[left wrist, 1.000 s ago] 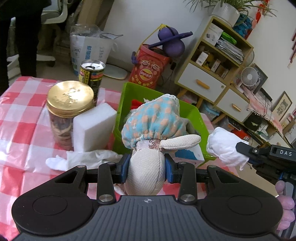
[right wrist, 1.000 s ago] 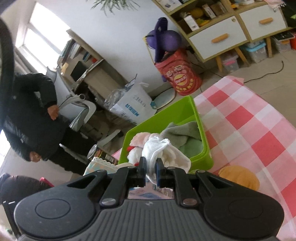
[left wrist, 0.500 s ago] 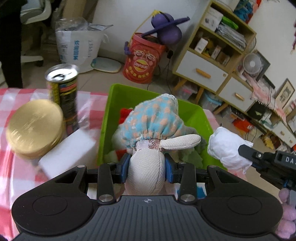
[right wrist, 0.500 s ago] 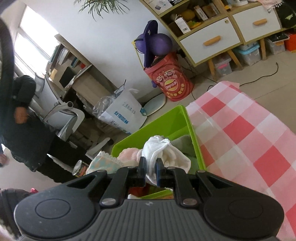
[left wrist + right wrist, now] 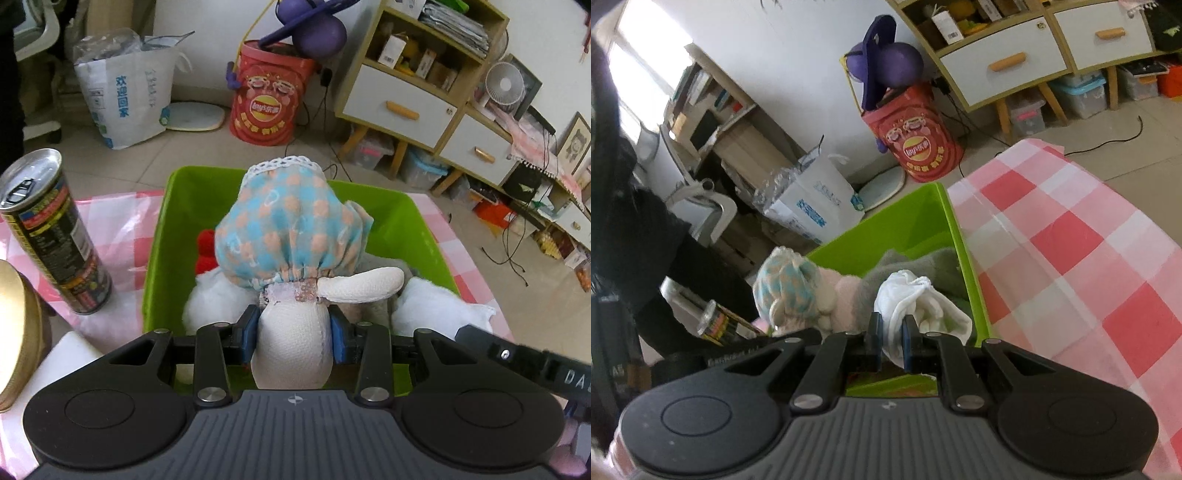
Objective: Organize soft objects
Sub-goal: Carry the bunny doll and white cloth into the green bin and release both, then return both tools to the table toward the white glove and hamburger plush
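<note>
The left gripper (image 5: 294, 334) pinches a cloth doll (image 5: 291, 266) above the green bin (image 5: 417, 221), while at four o'clock the right gripper (image 5: 891, 343) pinches a white cloth (image 5: 916, 302).

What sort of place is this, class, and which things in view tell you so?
Most likely a lived-in room of a home: a shelf unit with drawers crammed with papers and boxes, a checked tablecloth, and a snack-brand bucket on the tiled floor.

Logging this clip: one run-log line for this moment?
left gripper: shut on doll | right gripper: shut on cloth | both over bin
</note>
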Demonstrator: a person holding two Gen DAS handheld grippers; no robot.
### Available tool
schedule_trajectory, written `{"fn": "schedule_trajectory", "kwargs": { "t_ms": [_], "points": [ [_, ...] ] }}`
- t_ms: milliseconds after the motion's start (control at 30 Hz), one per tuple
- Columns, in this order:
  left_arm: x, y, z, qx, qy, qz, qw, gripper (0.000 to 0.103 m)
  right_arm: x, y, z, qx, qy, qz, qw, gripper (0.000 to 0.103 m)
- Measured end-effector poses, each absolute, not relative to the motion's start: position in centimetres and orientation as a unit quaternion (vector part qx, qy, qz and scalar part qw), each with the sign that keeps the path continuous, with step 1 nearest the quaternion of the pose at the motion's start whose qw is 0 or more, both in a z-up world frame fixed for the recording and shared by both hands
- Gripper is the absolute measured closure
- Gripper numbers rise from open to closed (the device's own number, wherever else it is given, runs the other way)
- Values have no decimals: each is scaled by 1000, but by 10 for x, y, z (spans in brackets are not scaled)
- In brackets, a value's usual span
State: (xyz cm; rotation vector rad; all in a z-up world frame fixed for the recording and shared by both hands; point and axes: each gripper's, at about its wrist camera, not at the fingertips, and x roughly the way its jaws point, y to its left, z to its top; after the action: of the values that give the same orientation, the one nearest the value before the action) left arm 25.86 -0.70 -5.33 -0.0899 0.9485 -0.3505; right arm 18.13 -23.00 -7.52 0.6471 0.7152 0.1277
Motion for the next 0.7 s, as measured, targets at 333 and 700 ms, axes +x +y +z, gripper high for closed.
{"fn": "schedule_trajectory", "kwargs": {
  "t_ms": [333,700],
  "points": [
    [221,6,-33,-53,409,-173,895,32,158,-226,-45,281,338,79,895,76],
    [131,52,0,-62,406,-117,904,16,100,-218,-10,210,386,74,895,64]
  ]
}}
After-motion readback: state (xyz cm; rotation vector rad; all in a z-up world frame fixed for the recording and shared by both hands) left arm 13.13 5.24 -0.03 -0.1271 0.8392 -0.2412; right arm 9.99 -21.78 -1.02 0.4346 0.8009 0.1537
